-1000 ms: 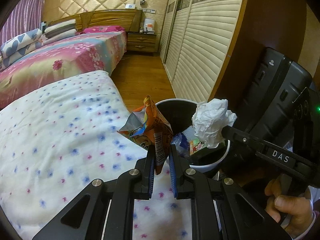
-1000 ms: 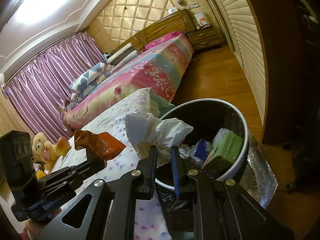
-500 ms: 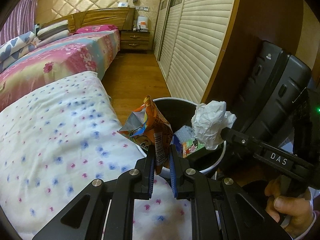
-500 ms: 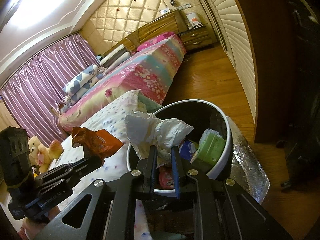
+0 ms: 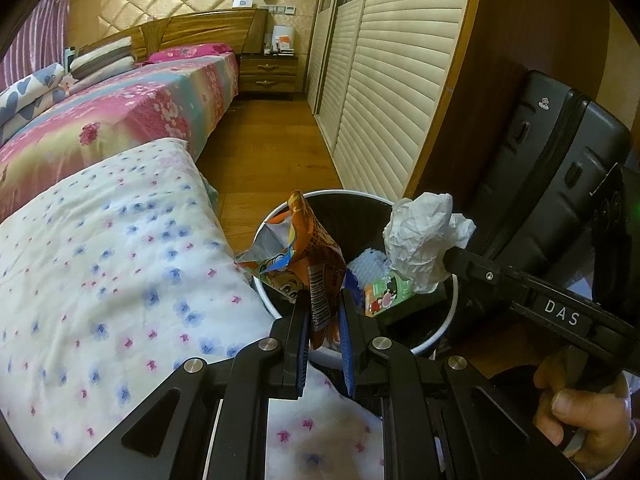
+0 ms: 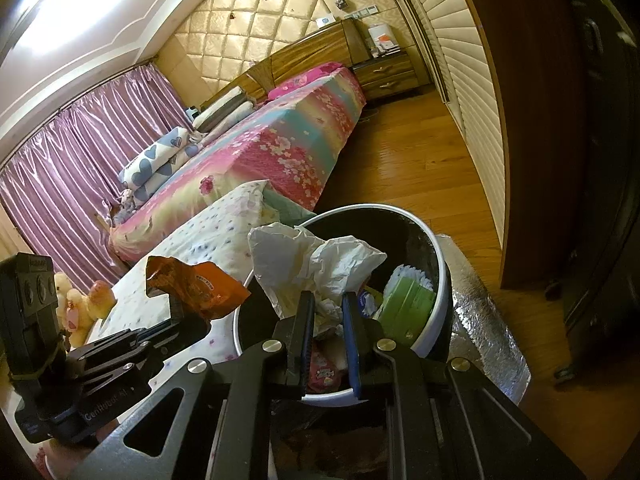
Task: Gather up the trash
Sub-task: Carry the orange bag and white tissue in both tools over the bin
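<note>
Between the left gripper's (image 5: 325, 316) blue pads an orange wrapper (image 5: 308, 256) is clenched by its lower seam, barcode end down, the rest standing up over the near rim of the bin (image 5: 448, 320). It is thin crinkly foil: near weightless, slippery, easily crushed, so the flat seam is the right place to hold. Just right of it the right gripper (image 6: 326, 312) is pinched on a crumpled tissue (image 6: 316, 260), soft and featherlight, which hangs over the bin's mouth; any fold of it will do. Both pieces should flutter when let go, so I judge they want releasing low, well inside the rim. Below the grippers the bin already holds a green carton (image 6: 408, 304) and other packets, possibly sweets wrappers, too dark to tell. Left lies a flowered quilt (image 5: 100, 280), its edge touching the bin. Right stands a black suitcase (image 5: 560, 168); beyond, wood floor and a wardrobe (image 5: 392, 92).
</note>
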Available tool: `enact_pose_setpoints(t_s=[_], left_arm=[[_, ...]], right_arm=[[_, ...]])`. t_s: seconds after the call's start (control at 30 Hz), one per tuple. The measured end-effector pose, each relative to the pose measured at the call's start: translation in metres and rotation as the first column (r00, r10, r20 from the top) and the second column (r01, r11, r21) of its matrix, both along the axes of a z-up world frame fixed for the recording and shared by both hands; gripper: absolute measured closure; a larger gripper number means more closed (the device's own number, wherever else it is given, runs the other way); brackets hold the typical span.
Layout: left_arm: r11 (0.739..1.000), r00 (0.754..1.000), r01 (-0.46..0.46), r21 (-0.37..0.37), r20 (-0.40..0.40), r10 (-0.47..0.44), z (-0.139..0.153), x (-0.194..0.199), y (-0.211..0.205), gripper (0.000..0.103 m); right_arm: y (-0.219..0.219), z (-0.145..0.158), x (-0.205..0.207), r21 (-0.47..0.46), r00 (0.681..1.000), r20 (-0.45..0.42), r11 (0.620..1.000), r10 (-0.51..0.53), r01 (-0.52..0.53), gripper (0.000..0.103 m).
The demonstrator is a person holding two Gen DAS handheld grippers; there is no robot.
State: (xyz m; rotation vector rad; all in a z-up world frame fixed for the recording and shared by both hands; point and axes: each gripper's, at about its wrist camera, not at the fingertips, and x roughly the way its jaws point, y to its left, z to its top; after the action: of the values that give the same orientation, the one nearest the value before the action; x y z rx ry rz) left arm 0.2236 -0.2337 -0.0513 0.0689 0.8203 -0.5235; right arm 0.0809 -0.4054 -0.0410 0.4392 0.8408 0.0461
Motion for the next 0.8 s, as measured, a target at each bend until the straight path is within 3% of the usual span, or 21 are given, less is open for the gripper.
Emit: enact_pose_setpoints(t_s=[0.8], left_arm=[[1.000, 1.000, 0.005, 0.020, -0.018, -0.005, -0.003, 0.003, -0.013, 0.091]], right_arm=[[-0.006, -0.010, 0.021, -0.015, 1.000, -0.027, 1.000, 0.011, -0.011, 0.089]])
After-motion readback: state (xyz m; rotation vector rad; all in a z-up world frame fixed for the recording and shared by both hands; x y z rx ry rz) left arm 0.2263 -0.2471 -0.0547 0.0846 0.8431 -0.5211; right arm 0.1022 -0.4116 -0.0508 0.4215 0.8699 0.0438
